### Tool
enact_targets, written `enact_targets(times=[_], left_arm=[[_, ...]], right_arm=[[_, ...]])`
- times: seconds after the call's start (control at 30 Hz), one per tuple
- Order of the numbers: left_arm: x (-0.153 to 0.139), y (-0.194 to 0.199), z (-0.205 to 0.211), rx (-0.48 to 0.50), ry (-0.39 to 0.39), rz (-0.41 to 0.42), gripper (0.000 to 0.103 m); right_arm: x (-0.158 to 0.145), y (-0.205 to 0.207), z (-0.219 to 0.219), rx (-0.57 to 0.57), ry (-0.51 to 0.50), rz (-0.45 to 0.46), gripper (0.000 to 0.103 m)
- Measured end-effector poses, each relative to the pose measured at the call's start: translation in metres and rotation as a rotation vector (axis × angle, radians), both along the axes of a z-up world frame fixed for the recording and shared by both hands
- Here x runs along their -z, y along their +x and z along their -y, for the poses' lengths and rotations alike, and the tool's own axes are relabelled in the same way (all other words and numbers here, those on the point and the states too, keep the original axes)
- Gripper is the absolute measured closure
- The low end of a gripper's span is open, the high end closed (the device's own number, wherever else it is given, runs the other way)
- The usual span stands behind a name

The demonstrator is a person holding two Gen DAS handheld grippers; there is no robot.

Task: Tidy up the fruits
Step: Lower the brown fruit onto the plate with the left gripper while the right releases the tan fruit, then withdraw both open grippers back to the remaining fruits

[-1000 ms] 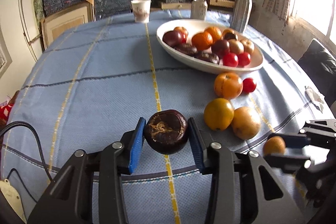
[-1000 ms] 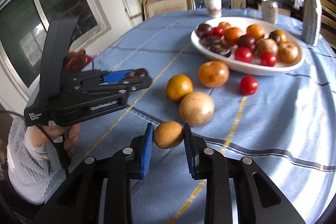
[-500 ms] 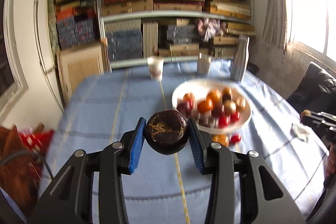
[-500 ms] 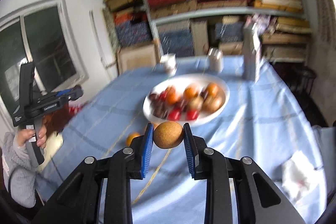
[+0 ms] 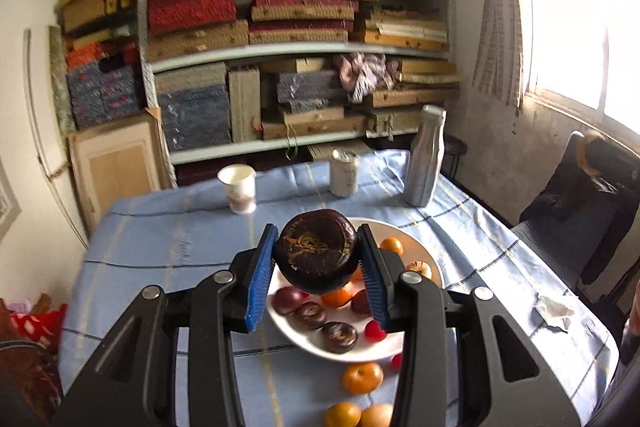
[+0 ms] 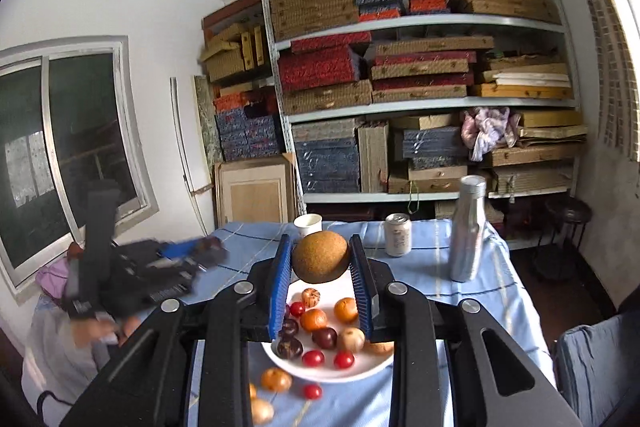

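My left gripper (image 5: 316, 259) is shut on a dark purple-brown mangosteen (image 5: 316, 257) and holds it high above the white fruit bowl (image 5: 420, 247). My right gripper (image 6: 320, 259) is shut on a round brown fruit (image 6: 320, 257) and holds it high above the same bowl (image 6: 328, 373). The bowl holds several oranges, small red tomatoes and dark fruits. Loose oranges (image 5: 362, 377) and a small red tomato (image 6: 312, 391) lie on the blue tablecloth in front of the bowl. The left gripper also shows blurred at the left of the right wrist view (image 6: 188, 251).
A paper cup (image 5: 238, 187), a drink can (image 5: 344, 173) and a silver bottle (image 5: 424, 155) stand at the table's far edge. Shelves of stacked boxes fill the wall behind. A crumpled tissue (image 5: 554, 311) lies at the table's right edge, with a dark chair (image 5: 580, 195) beyond.
Both grippers have risen well above the table with their fruits still held. The views have tilted up from the tabletop to the shelves, and the bowl now lies below the fingers.
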State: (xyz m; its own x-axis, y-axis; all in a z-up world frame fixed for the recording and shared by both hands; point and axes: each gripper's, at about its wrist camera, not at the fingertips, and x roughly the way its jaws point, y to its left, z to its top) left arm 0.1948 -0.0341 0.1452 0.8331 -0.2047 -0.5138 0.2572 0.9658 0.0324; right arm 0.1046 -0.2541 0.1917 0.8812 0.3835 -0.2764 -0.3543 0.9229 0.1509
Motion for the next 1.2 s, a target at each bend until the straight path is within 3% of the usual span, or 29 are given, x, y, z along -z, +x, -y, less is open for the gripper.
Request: enact_targets(times=[0.1,0.3,0.4,0.53,0.7,0.8,0.97,1.07,1.2], left_arm=[[0.030,0.028,0.010,0.001,0.003,-0.052,0.063],[0.102,0.078,0.010,-0.018,-0.022,-0.188,0.063],[0.124,0.091,0.006,-0.023,-0.024,-0.231,0.063],[0.142,0.098,0.002,-0.021,-0.029,-0.260,0.063],[0.150,0.101,0.002,-0.013,-0.032,-0.255,0.063],[0.150,0.100,0.002,0.003,-0.055,-0.252,0.051],[0.146,0.094,0.005,0.008,-0.051,-0.243,0.041],[0.139,0.090,0.001,-0.019,-0.048,-0.219,0.032],[0.123,0.077,-0.004,-0.032,-0.055,-0.185,0.031]], right_arm=[[0.019,0.040,-0.016,-0.009,0.000,-0.055,0.074],[0.087,0.117,-0.044,-0.003,-0.023,-0.227,0.074],[0.116,0.141,-0.059,-0.002,-0.047,-0.296,0.074],[0.153,0.159,-0.071,0.000,-0.080,-0.373,0.074],[0.175,0.170,-0.074,0.009,-0.103,-0.426,0.074],[0.184,0.173,-0.076,0.011,-0.111,-0.449,0.073],[0.181,0.173,-0.073,0.020,-0.104,-0.438,0.069],[0.168,0.167,-0.069,0.021,-0.092,-0.409,0.068],[0.136,0.143,-0.069,0.004,-0.082,-0.324,0.067]])
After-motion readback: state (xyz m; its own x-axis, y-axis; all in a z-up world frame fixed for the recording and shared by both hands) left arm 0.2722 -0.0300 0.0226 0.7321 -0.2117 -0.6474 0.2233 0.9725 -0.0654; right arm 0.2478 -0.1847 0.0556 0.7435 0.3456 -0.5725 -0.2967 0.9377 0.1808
